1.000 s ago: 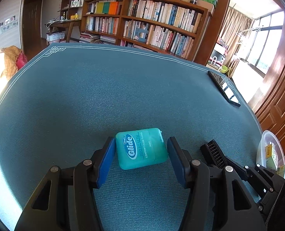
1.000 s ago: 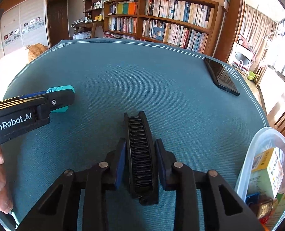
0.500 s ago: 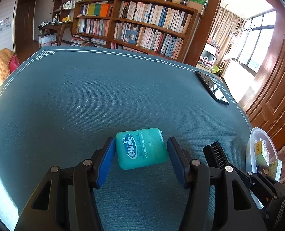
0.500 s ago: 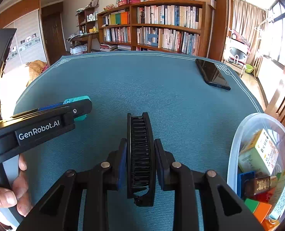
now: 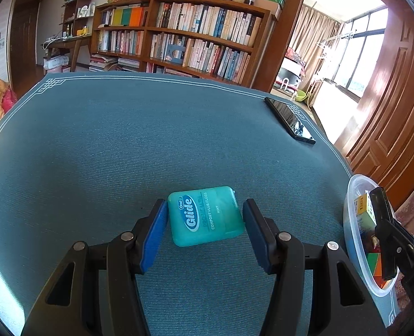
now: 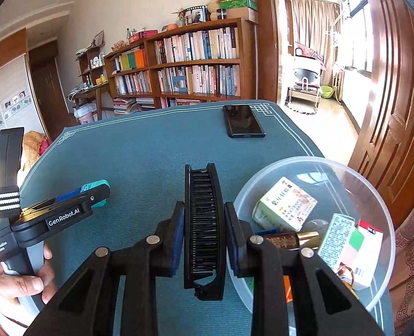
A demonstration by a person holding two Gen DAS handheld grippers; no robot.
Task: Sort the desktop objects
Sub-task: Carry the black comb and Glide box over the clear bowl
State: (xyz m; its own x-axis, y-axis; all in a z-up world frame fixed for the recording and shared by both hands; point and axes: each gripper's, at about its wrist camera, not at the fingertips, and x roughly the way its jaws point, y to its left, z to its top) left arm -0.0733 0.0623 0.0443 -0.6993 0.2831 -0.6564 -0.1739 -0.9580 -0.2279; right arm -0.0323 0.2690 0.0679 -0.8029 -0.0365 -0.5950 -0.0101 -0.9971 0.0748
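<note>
My right gripper (image 6: 204, 235) is clamped on the black comb (image 6: 202, 224), blue pads pressed to both long sides; comb runs straight fwd along the fingers, teeth facing up toward the cam, its far end sticking out past the fingertips. From the right cam the comb sits just left of the clear plastic bowl (image 6: 380, 196), and the right finger overlaps the bowl's near-left rim. In the left cam the comb (image 5: 381, 224) shows over the bowl (image 5: 349, 224) at the table's right edge.

Bowl contents: a cream box w/ printed text (image 6: 285, 207), a white-green box (image 6: 349, 243), a brown-gold item, some red, orange and green bits underneath. Can't read what they are.

My left gripper (image 5: 205, 224) has the teal floss box (image 5: 205, 215) between its fingers, lying flat w/ the label up. Left pad is against the box's side; on the right I see a sliver of gap, so I can't tell if it's really squeezed or just bracketed. Can't tell either if the box is off the blue table mat (image 5: 123, 145). In the right cam a hand (image 6: 19, 280) holds that gripper's handle at the left edge.

Black phone (image 6: 243, 121) lies flat at the far right corner of the mat, well apart from everything else.
</note>
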